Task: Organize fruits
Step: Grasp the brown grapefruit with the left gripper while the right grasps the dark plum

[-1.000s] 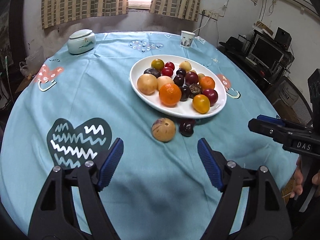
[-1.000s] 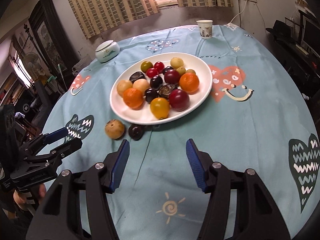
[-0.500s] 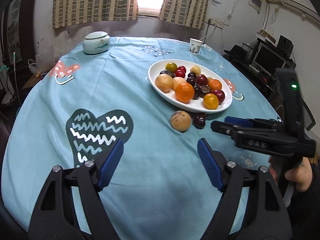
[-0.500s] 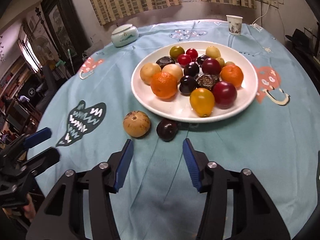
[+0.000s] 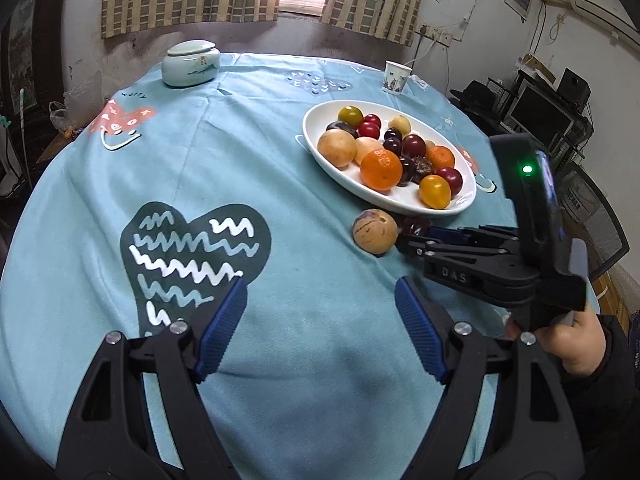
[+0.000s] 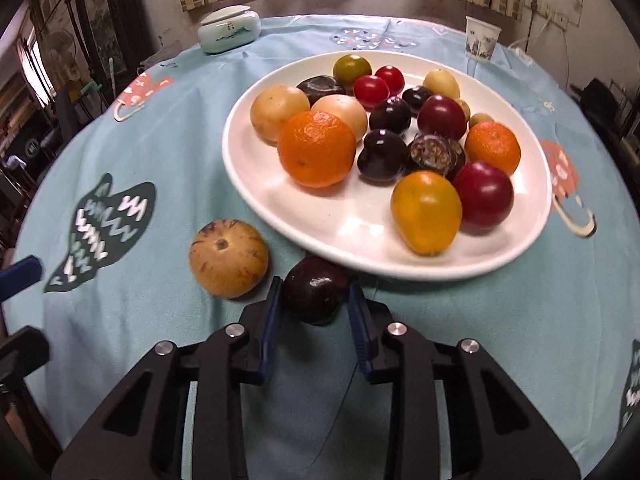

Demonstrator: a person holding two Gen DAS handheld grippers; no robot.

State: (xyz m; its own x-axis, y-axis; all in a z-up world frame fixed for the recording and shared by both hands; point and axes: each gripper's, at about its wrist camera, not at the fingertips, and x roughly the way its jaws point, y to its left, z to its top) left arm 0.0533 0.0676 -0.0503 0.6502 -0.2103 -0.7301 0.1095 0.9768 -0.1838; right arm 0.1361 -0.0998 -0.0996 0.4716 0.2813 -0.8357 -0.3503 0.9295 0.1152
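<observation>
Two fruits lie off the plate on the desk: a glossy, near-black round plum (image 6: 316,294) and, to its left, a tan, squat fruit (image 6: 228,258) with faint purple streaks and a stem dimple. The plum sits low in the middle of the right wrist view, touching the near rim of the white oval plate (image 6: 360,236). The right gripper (image 6: 314,312) has just been closing, and its ribbed blue fingers (image 6: 270,328) now stand narrow with the plum between them, the pads at or against its sides. The left gripper (image 5: 322,332) hangs with its fingers wide over bare cloth, holding nothing.

On the smooth glazed plate lie pebbly-skinned oranges (image 6: 316,148), shiny red and dark plums, a yellow-orange tomato (image 6: 426,212), two pale buff round fruits and a cut dark fruit showing seeds. The desk (image 5: 280,184) wears a soft teal cloth printed with a dark heart of zigzags at the left of both views. A pale lidded ceramic jar (image 5: 191,63) stands at the upper left and a paper cup (image 5: 397,77) at the upper right. The tan fruit lies just beside the plum, close to the left finger.

Compared with a second ago, the right gripper has come in from the right of the left wrist view down to the plum, and the plate looms much larger in its own view.
</observation>
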